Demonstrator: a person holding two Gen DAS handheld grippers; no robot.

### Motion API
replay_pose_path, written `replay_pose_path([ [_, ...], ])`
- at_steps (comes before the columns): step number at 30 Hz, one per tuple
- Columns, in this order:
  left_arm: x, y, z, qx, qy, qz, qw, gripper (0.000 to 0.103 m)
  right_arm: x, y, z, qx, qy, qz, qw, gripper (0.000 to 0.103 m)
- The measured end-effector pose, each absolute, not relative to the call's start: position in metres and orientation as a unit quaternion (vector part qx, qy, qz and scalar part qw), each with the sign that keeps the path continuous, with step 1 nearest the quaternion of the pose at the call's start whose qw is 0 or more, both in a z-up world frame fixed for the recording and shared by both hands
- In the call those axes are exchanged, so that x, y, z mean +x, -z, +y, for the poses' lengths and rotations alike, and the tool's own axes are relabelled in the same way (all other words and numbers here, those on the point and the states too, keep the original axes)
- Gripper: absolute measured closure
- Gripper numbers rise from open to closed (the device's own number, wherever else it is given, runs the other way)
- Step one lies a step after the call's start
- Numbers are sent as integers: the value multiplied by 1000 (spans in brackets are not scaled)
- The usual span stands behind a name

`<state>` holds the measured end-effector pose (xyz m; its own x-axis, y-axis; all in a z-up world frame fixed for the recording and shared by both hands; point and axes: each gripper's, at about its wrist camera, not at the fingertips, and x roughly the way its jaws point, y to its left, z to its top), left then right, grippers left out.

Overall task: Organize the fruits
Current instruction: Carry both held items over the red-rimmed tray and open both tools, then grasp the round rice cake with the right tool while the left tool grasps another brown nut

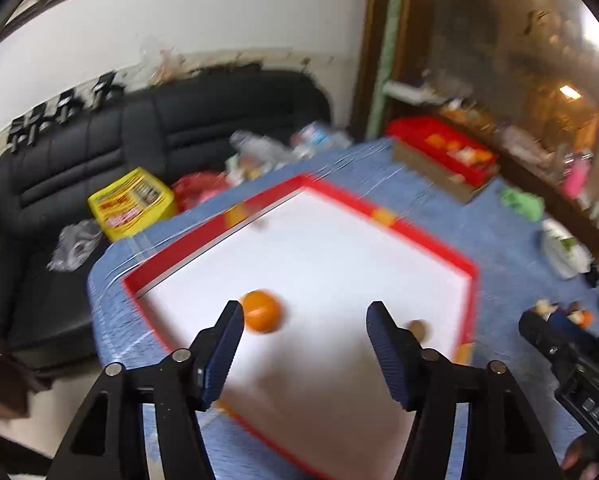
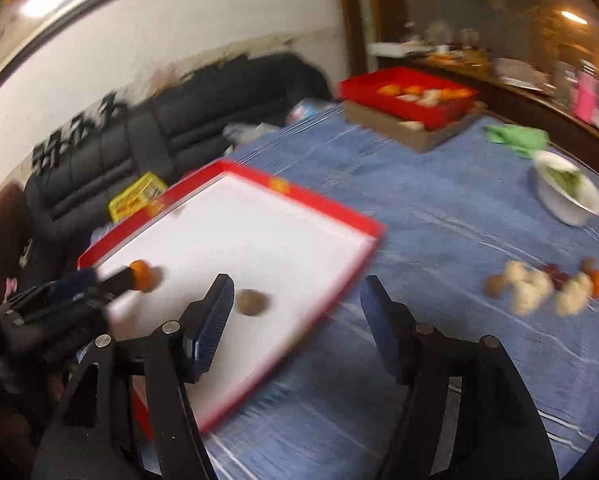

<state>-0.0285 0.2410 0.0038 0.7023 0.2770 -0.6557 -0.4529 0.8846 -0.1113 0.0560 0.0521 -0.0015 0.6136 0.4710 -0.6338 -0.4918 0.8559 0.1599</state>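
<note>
A red-rimmed white tray [image 1: 419,236] lies on the blue tablecloth; it also shows in the right wrist view [image 2: 323,204]. An orange [image 1: 262,311] rests in it near my left gripper's left fingertip, and a small brown fruit [image 1: 418,327] lies by the right one. My left gripper [image 1: 305,322] is open and empty above the tray. My right gripper [image 2: 295,300] is open and empty over the tray's near right edge, with the brown fruit [image 2: 253,302] just ahead. A loose pile of fruits [image 2: 547,286] lies on the cloth to the right.
A second red tray [image 2: 409,90] with fruit sits on a cardboard box at the far side. A white bowl [image 2: 569,196] and a green cloth [image 2: 517,136] are at the right. A black sofa [image 1: 99,152] with a yellow box [image 1: 131,202] stands beyond the table's left edge.
</note>
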Motion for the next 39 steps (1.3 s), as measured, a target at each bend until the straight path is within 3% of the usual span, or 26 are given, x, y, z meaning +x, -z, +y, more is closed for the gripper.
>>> replay_pose_path([
  [9, 7, -1, 137, -78, -68, 340, 935, 39, 87, 40, -86, 60, -116, 395, 909, 37],
  [20, 62, 19, 83, -47, 14, 367, 929, 39, 142, 53, -79, 30, -112, 421, 900, 38],
  [22, 73, 22, 78, -46, 19, 374, 926, 39, 152, 60, -76, 16, -102, 431, 896, 43],
  [27, 108, 31, 53, -43, 38, 389, 919, 42, 162, 64, -86, 24, -97, 434, 896, 74],
  [32, 138, 41, 27, -34, 52, 399, 915, 42, 160, 63, -113, 41, -94, 434, 895, 76],
  [35, 152, 54, 13, -24, 59, 415, 907, 51, 155, 61, -128, 54, -94, 427, 898, 77],
  [39, 165, 68, 5, -9, 46, 430, 902, 82, 153, 61, -137, 68, -98, 424, 898, 77],
])
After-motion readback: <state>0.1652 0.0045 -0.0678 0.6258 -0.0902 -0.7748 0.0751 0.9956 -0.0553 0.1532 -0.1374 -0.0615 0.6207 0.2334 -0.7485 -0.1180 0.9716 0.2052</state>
